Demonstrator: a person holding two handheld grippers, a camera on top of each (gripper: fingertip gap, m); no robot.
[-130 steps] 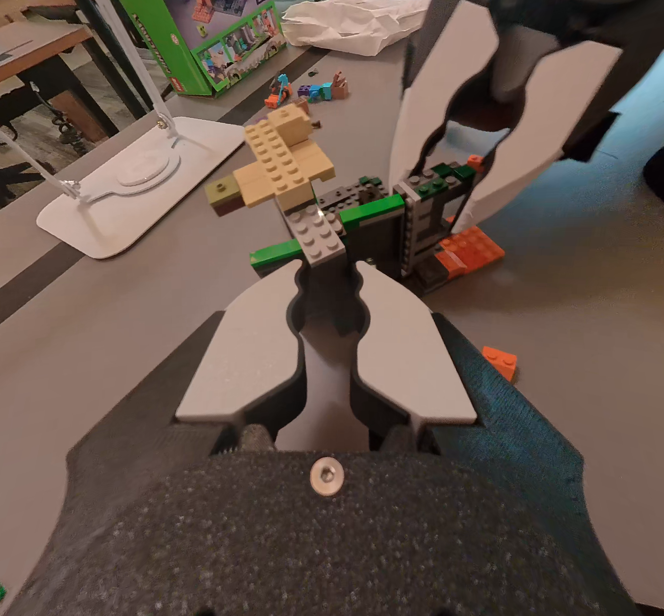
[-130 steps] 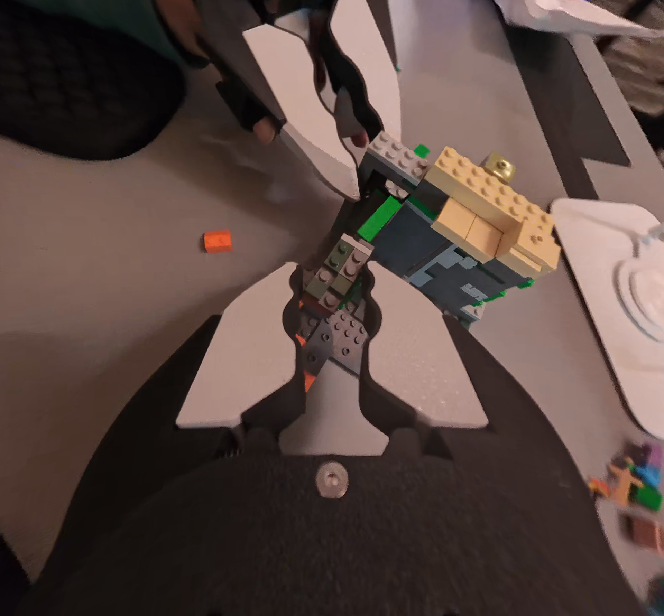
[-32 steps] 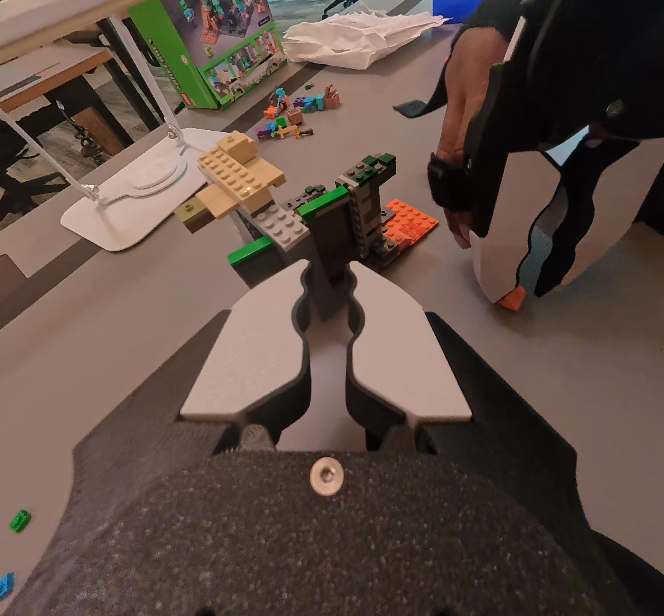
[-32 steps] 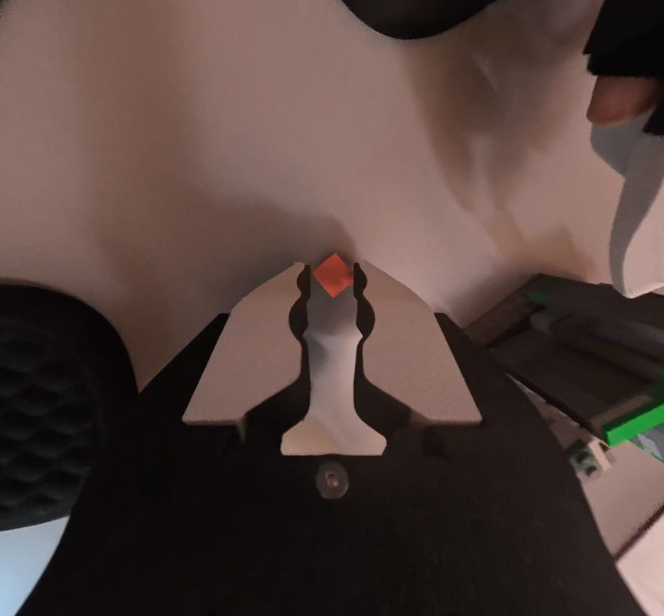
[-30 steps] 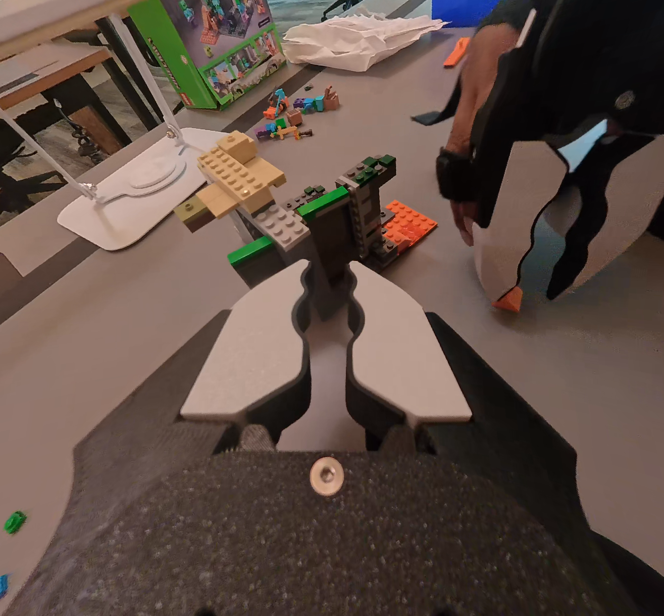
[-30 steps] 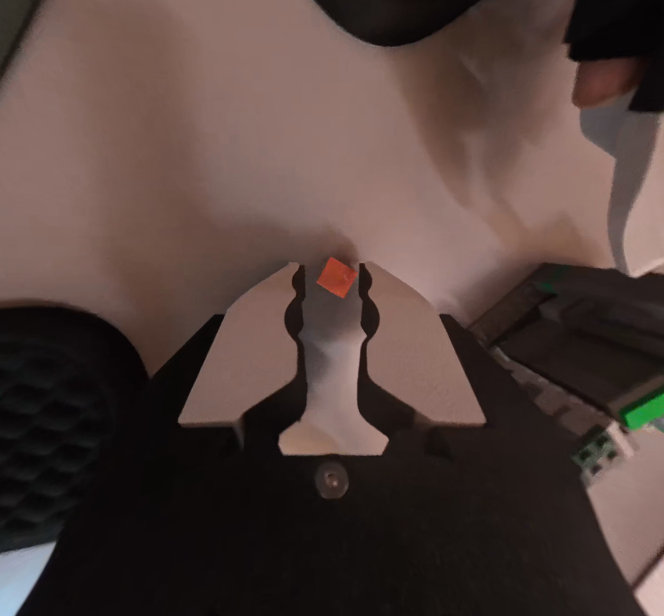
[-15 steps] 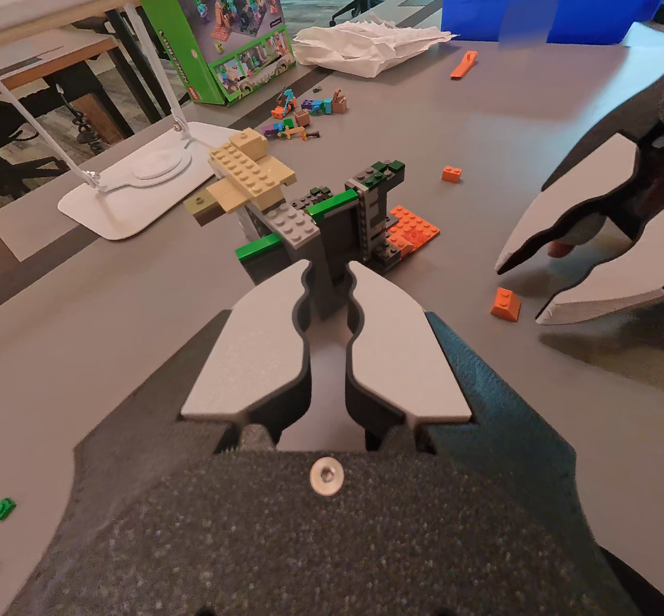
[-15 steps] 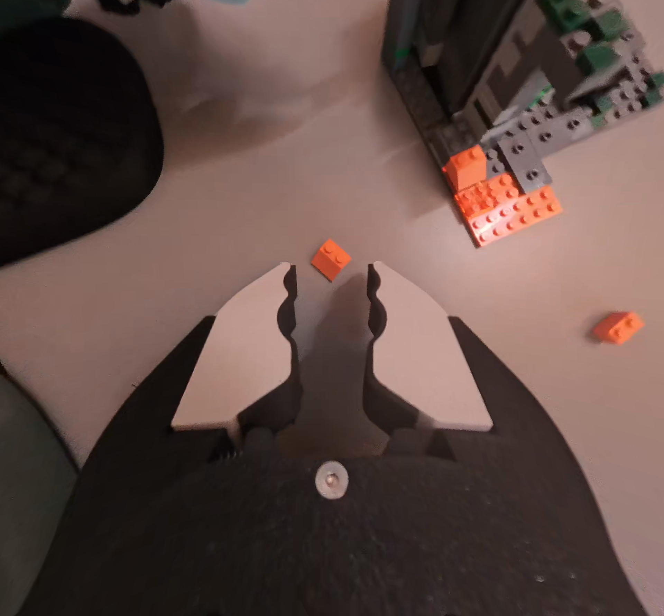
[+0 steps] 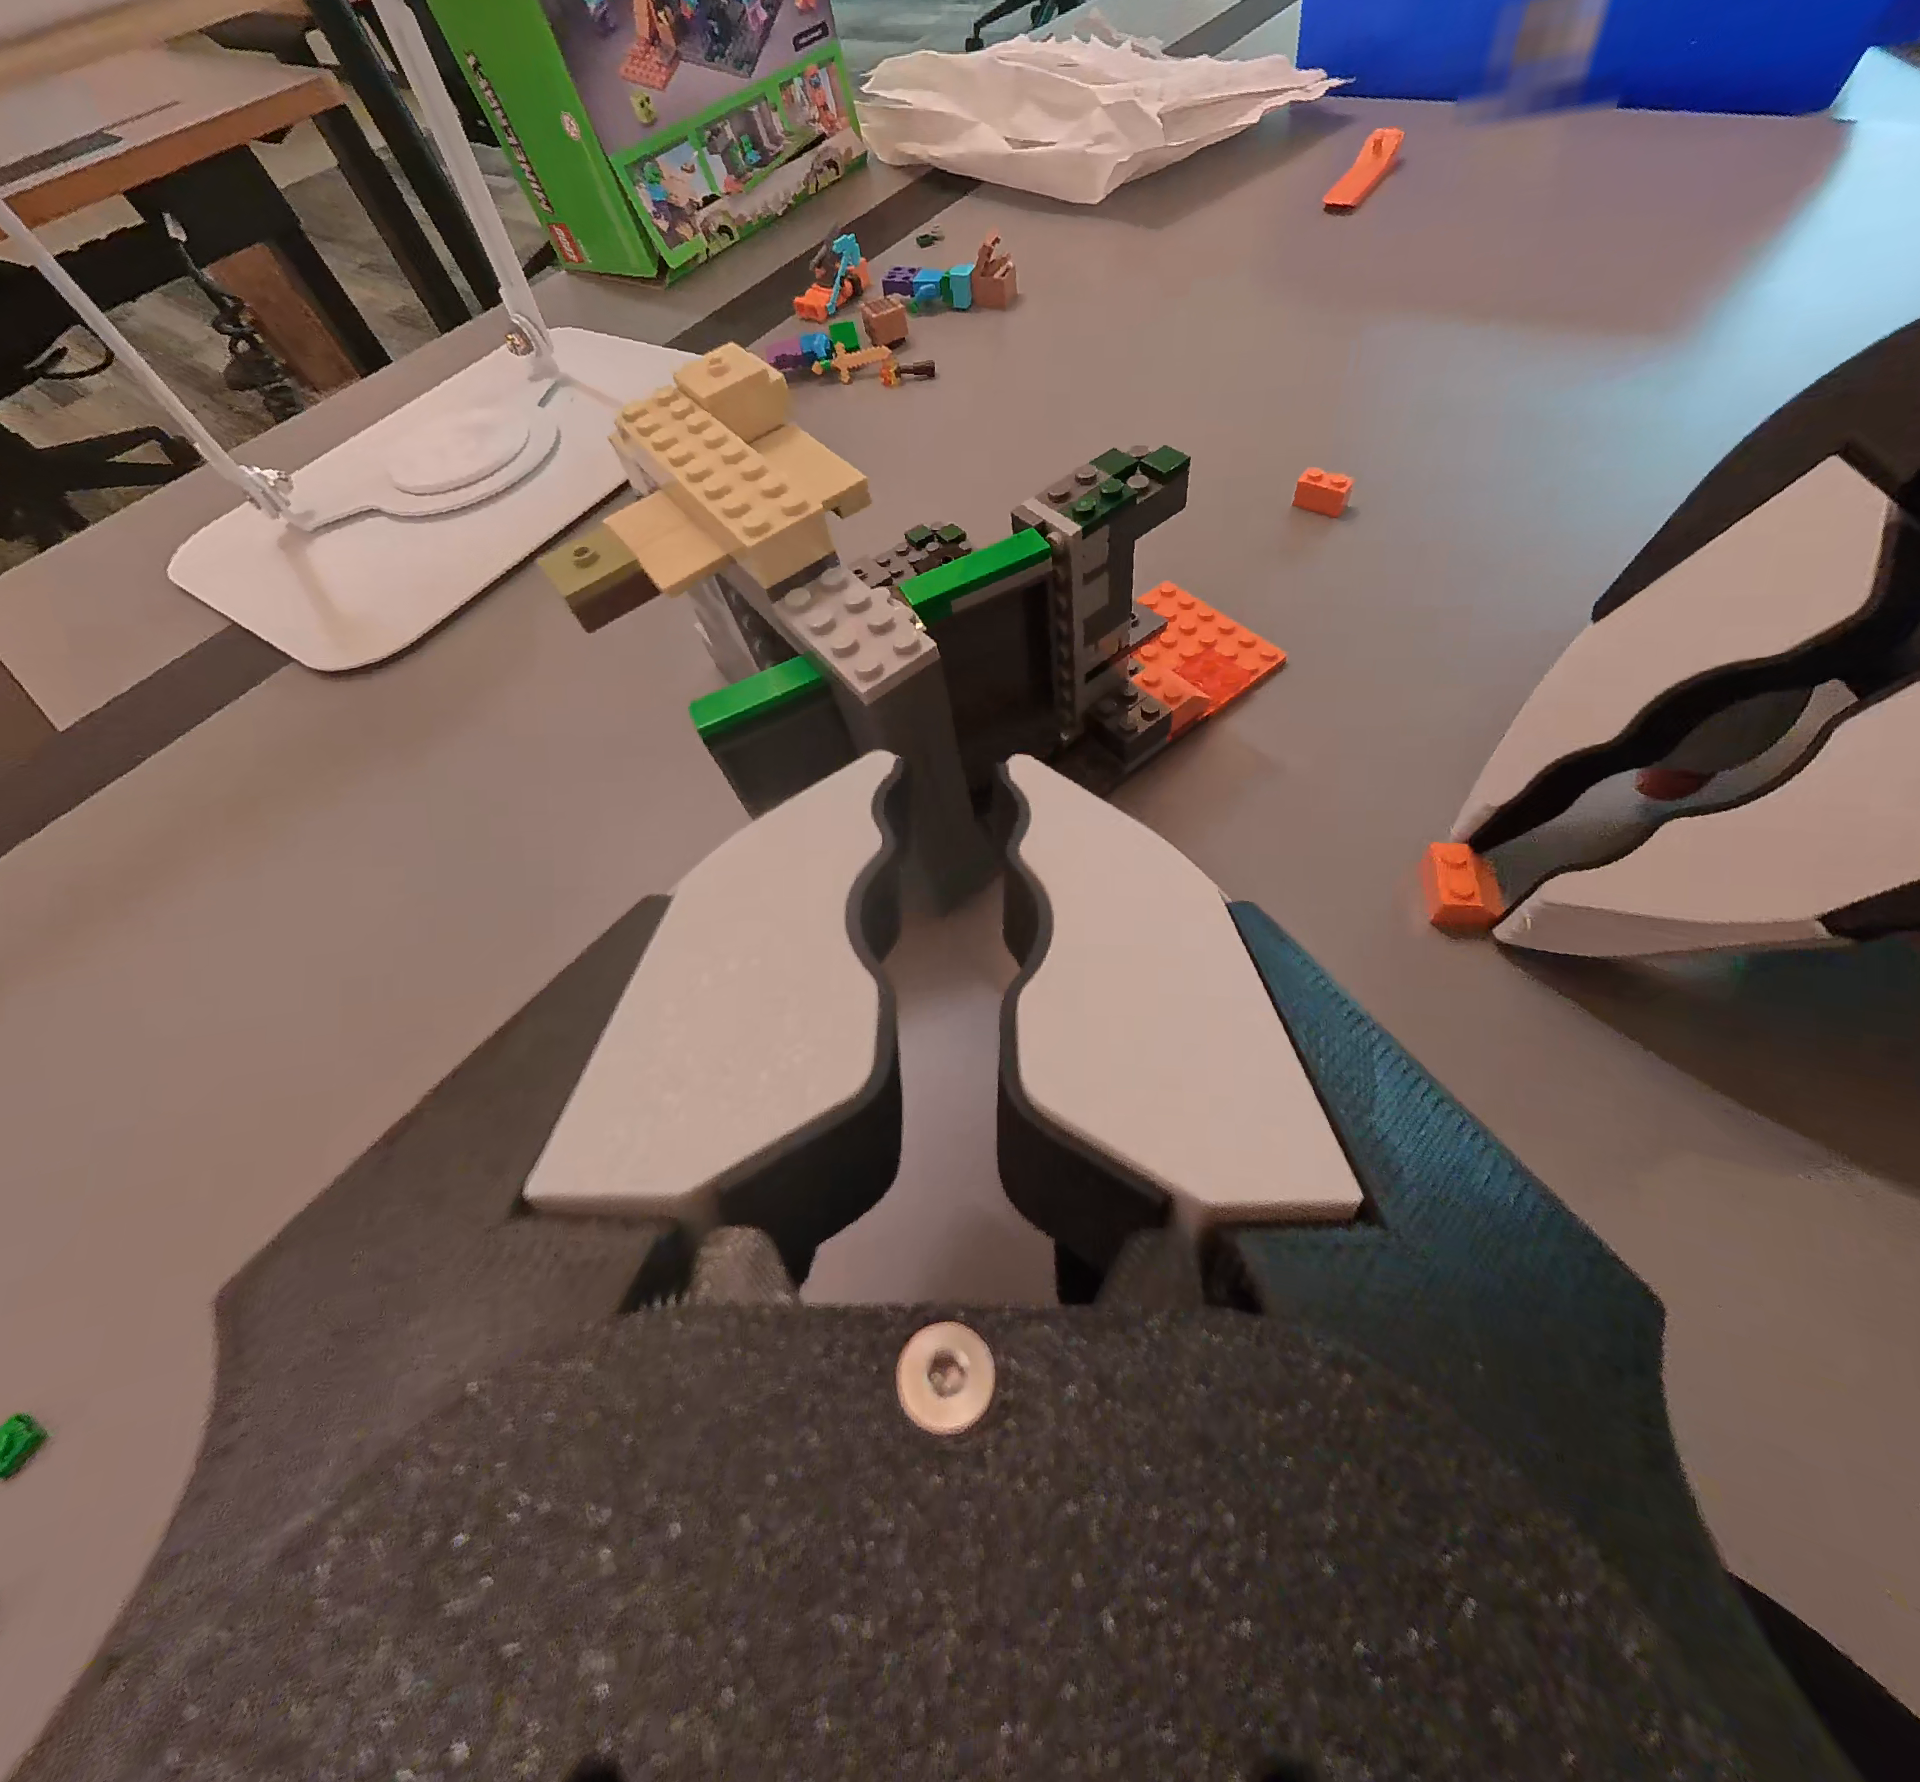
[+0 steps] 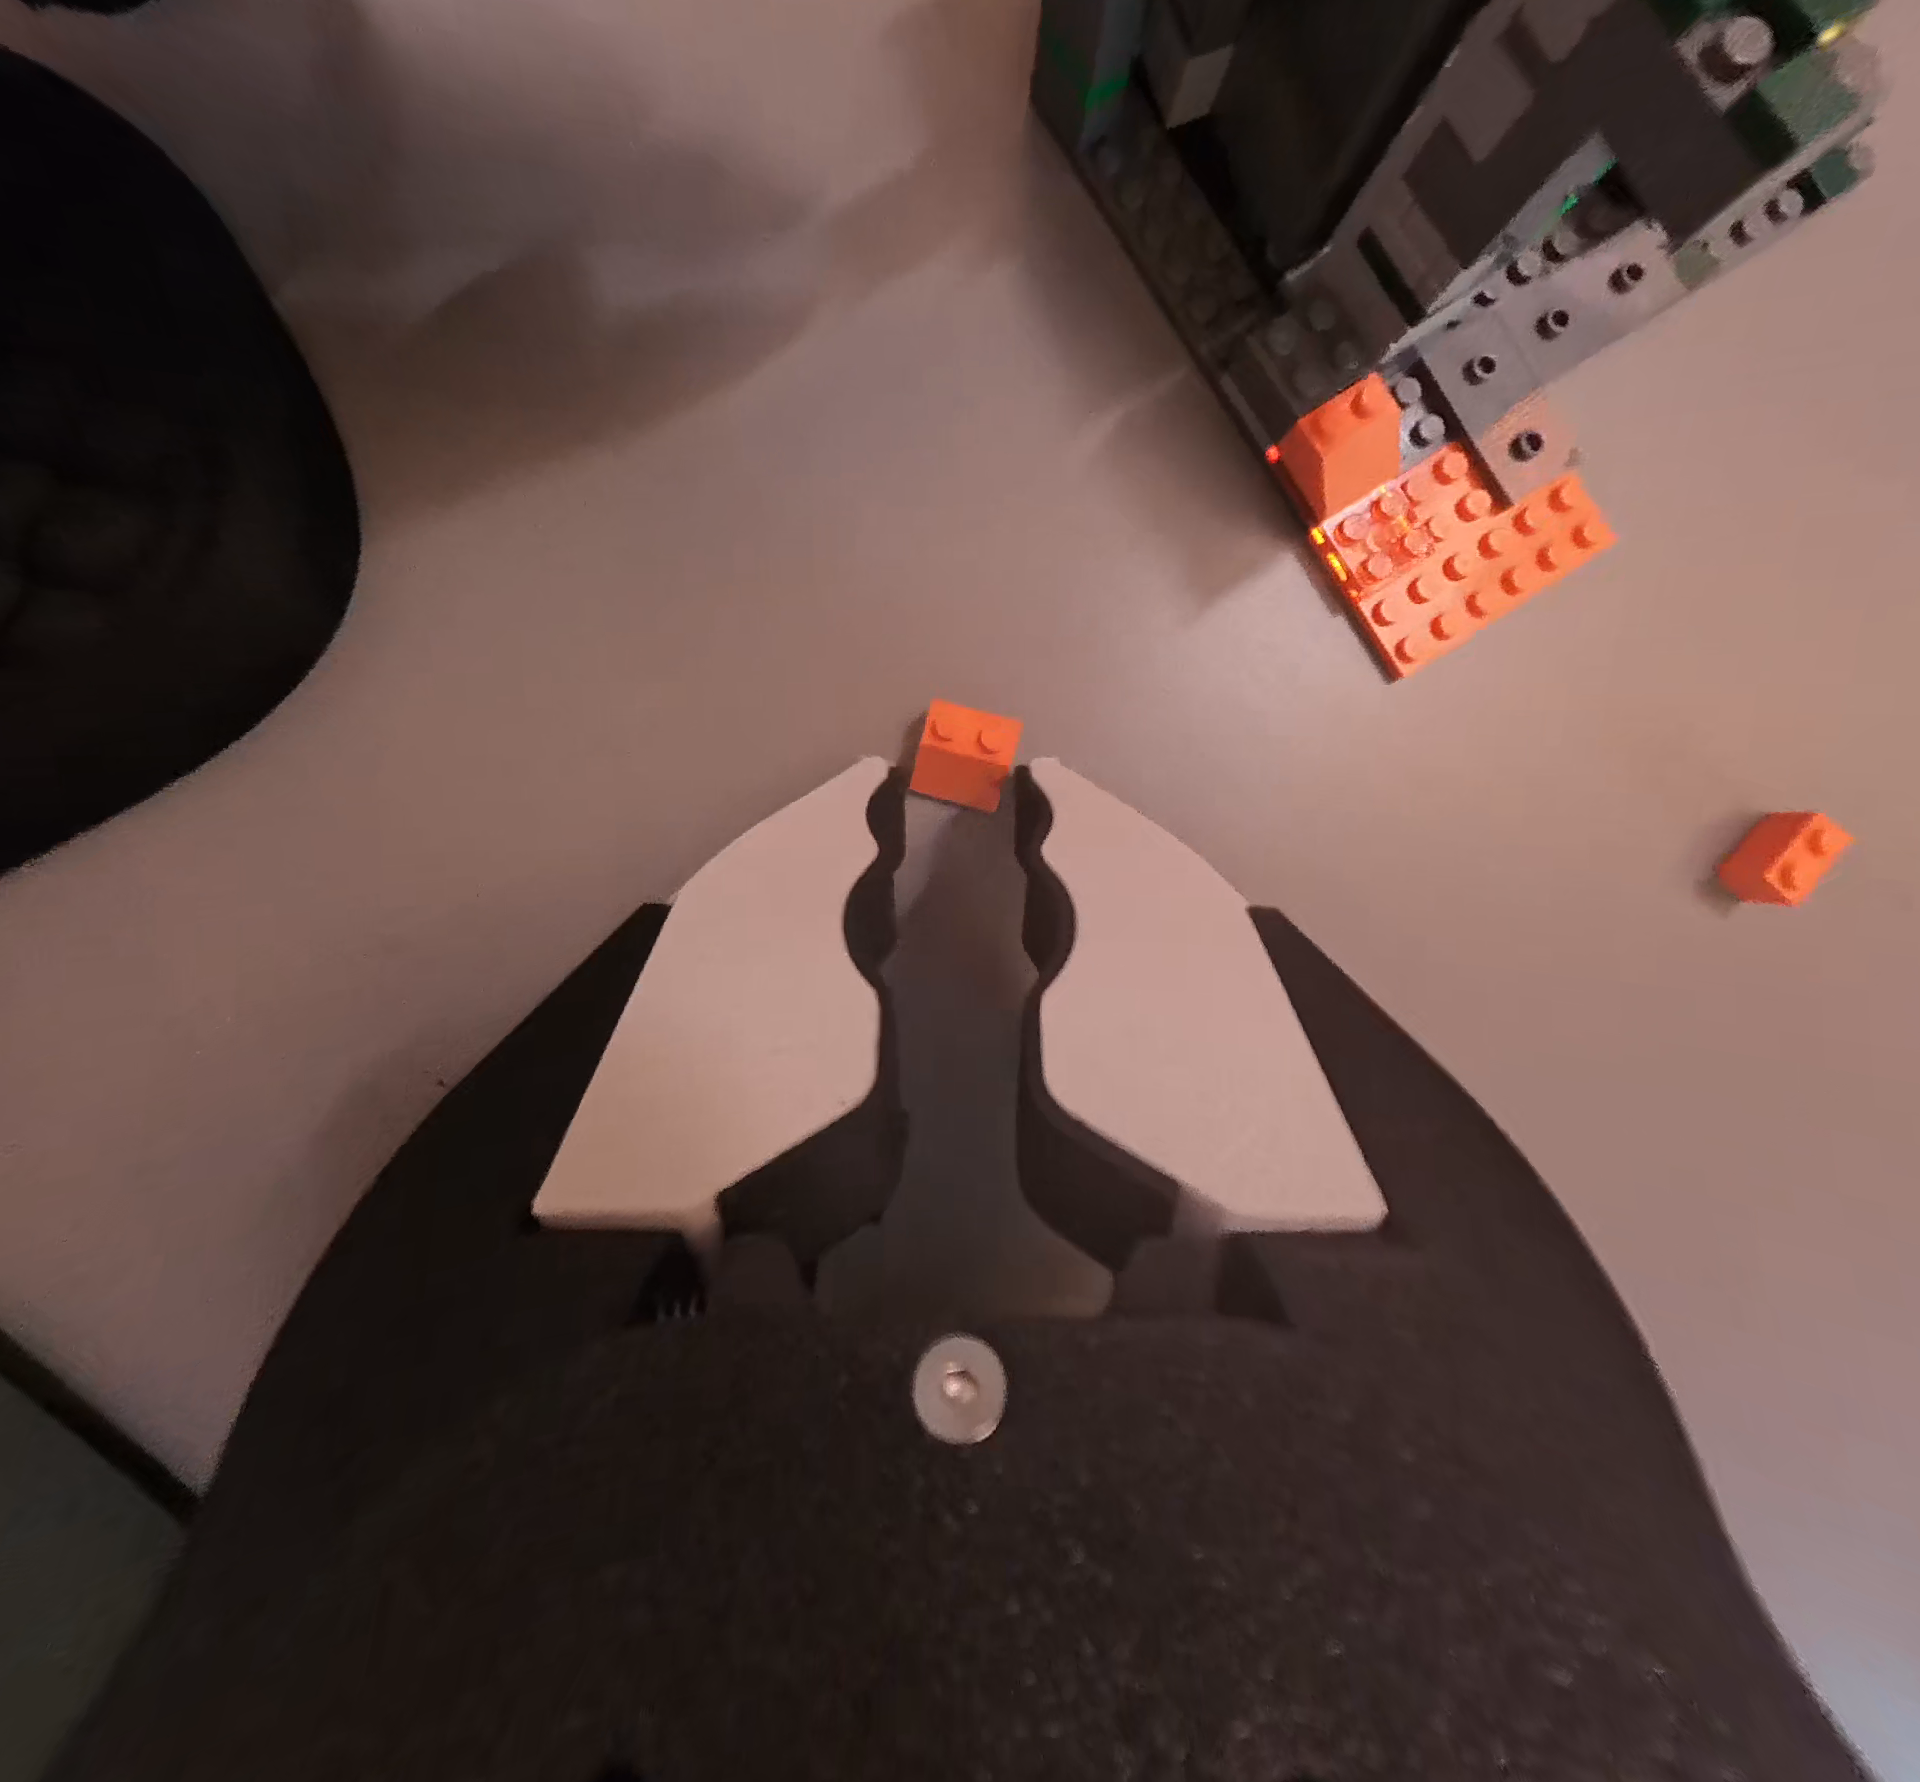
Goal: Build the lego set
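The left gripper [image 9: 943, 797] is closed onto the dark grey wall at the near end of the half-built lego model [image 9: 935, 610], its fingertips pinching that wall so the build stands steady on the grey counter [image 9: 416, 901]. That hold looks meant to brace the model against the push of a new piece.

The right gripper [image 10: 956, 776] lies low over the counter, off to the model's right, with its fingers narrowed around a small orange slope brick [image 10: 964, 753]. The brick sits right at the fingertips, its two studs facing up. In the left wrist view the same brick [image 9: 1463, 885] rests on the counter at the tip of that gripper, and whether the fingers truly clamp it or only bracket it I cannot tell.

The model's orange plate [image 10: 1475, 558] already carries one matching orange slope [image 10: 1340, 454], so this brick is probably bound for the studs beside it. A second loose orange brick [image 10: 1782, 854] waits further right. Spare small pieces [image 9: 894, 319] and the set's green box [image 9: 665, 70] stay well behind the build, out of the working space.
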